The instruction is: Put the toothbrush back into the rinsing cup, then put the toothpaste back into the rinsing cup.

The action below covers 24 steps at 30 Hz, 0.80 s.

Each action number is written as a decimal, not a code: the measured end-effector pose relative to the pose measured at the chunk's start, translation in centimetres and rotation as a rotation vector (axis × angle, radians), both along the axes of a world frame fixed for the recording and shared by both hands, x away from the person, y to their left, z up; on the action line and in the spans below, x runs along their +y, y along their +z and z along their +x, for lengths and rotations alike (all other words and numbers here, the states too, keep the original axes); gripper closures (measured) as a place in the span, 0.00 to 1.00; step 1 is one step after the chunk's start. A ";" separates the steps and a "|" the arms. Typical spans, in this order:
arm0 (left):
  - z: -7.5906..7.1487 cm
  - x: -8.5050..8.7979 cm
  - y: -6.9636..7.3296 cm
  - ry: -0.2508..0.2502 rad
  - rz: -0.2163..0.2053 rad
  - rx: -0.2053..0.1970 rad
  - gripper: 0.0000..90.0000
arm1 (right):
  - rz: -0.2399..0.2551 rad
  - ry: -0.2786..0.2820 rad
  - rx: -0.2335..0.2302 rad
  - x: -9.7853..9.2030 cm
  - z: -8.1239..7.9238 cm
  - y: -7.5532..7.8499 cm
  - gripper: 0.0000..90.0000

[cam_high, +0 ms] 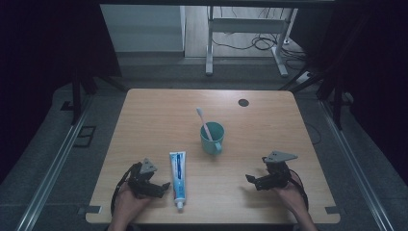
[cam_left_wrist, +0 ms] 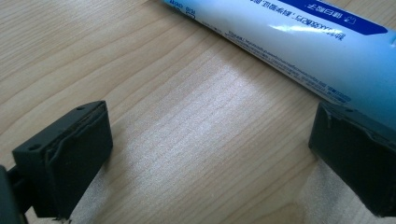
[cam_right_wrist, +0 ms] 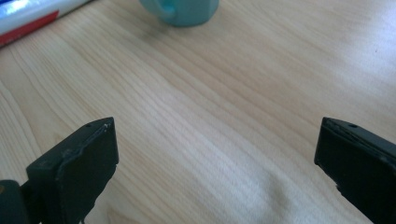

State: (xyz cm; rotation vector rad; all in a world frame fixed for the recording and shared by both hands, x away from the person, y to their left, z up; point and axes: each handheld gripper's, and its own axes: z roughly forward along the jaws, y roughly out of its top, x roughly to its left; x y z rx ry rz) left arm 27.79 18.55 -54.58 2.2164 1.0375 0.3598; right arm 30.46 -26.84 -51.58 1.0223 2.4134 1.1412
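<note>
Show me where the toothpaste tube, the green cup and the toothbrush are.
toothpaste tube (cam_high: 178,173), high view, middle of the tube
green cup (cam_high: 210,142), high view, outer wall
toothbrush (cam_high: 202,119), high view, handle above the rim

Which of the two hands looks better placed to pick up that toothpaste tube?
The left gripper: its open jaws sit right beside the toothpaste tube, which lies just past one jaw in its own view. The right gripper, also open, is farther off, nearer the cup.
</note>
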 end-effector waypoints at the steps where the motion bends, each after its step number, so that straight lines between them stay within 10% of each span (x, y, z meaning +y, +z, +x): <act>1: 0.0 0.0 0.0 -0.001 0.000 0.000 0.00 | -0.005 0.000 0.000 -0.1 -0.1 -0.2 0.00; 24: 0.0 0.0 0.0 0.001 -0.001 0.001 0.00 | -0.058 -0.022 0.039 -1.1 -0.3 -2.7 0.03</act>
